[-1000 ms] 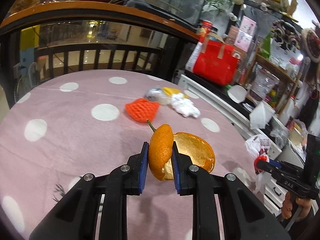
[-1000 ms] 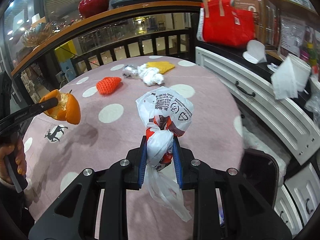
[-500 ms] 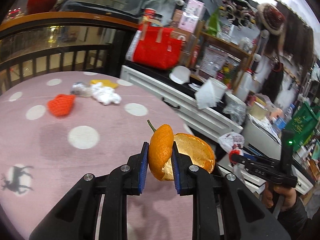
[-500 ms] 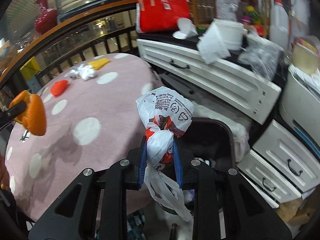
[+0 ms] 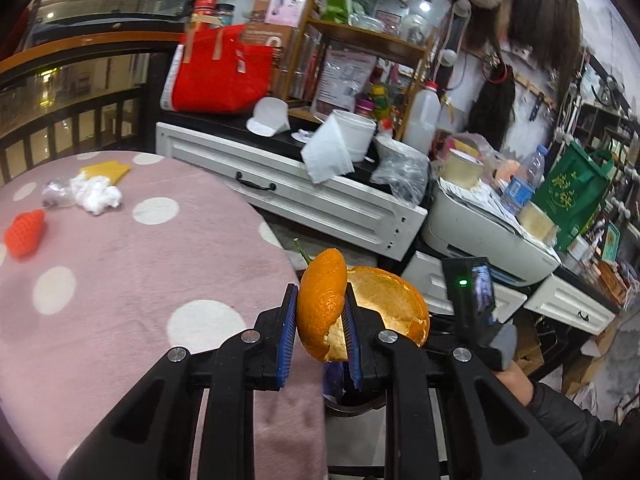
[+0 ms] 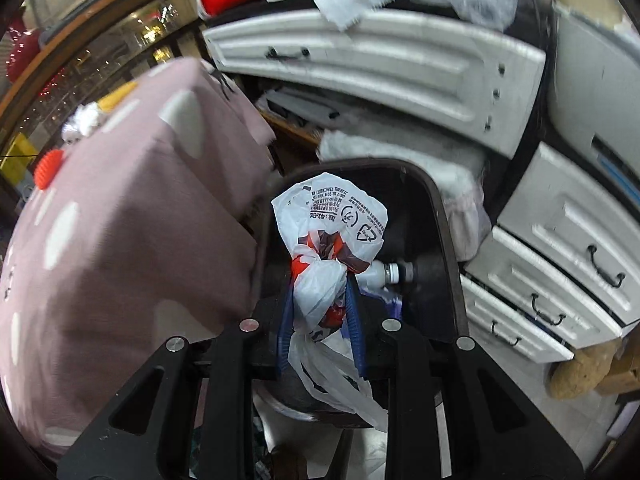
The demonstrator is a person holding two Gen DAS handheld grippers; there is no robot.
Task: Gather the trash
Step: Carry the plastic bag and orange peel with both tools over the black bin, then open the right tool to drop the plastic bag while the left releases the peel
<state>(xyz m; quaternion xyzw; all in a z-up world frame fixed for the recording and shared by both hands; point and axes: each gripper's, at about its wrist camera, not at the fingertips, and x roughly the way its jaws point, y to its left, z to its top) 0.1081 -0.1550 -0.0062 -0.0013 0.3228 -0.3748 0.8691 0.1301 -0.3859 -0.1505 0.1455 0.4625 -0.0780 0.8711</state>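
My left gripper (image 5: 320, 336) is shut on an orange peel (image 5: 324, 304) and holds it in the air past the right edge of the pink dotted table (image 5: 120, 280). My right gripper (image 6: 320, 320) is shut on a knotted white plastic bag (image 6: 328, 232) and holds it over the open dark trash bin (image 6: 444, 248), where a plastic bottle (image 6: 384, 272) lies. On the table lie a red foam net (image 5: 24, 232), a crumpled white tissue (image 5: 96, 196), a clear wrapper (image 5: 56, 196) and a yellow piece (image 5: 106, 169).
White drawer cabinets (image 5: 320, 200) stand close behind the bin, with a red bag (image 5: 220, 76), paper roll (image 5: 340, 144) and clutter on top. More drawers (image 6: 560, 280) are right of the bin. A dark railing (image 5: 80, 112) runs behind the table.
Both grippers swung right, off the table toward the cabinets. The right gripper tipped down and now holds the bag over the trash bin. Both loads stay held.
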